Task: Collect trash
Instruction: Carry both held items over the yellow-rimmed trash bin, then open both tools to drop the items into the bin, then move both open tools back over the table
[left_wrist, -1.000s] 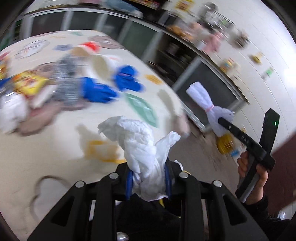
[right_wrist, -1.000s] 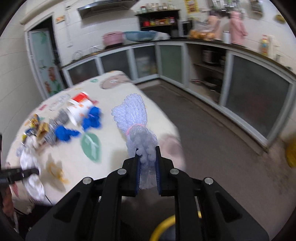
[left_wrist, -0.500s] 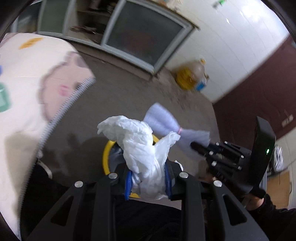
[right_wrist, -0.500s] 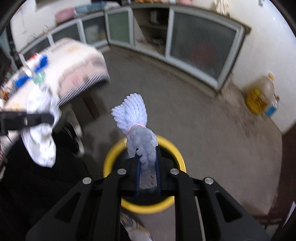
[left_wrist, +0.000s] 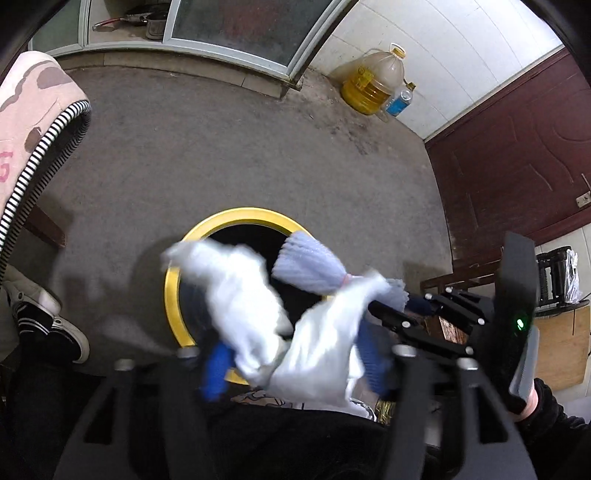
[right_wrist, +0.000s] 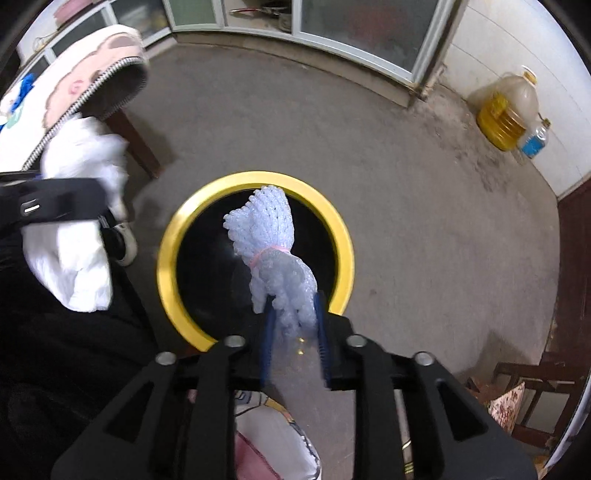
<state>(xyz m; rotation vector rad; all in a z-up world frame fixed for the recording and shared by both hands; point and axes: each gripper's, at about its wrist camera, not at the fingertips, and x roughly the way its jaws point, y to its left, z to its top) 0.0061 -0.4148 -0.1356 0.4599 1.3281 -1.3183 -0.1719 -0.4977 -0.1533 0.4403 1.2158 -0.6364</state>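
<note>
A bin with a yellow rim (right_wrist: 255, 177) sits on the floor at frame centre in the right wrist view, its inside dark. The right gripper (right_wrist: 293, 332) is held above the bin's lower right rim, fingers parted only slightly, with a foam net bundle (right_wrist: 273, 254) pinched between the blue pads (right_wrist: 321, 325); the bundle's top fans out over the opening. The left gripper (left_wrist: 295, 363) is blurred in the left wrist view; its blue pads appear spread wider, and a crumpled white bag (left_wrist: 258, 306) is seen between them, lower centre of frame. Whether the bag is gripped or already slipping free cannot be told from the blur.

Likely risks:
- The white bag is seen left of the bin in the right wrist view, partly over the floor and a shoe (right_wrist: 123, 240), not squarely over the opening. If released there, it is likely to be dropped on the rim or outside.
- The bag is light and loose, so it may be snagged on a pad or drift sideways.
- The foam bundle sits close to the near rim, so it may be caught on the edge when let go.
- The two grippers are close together over the bin, so a clash is possible.

More trash is visible on the table (right_wrist: 74, 85), upper left.
</note>
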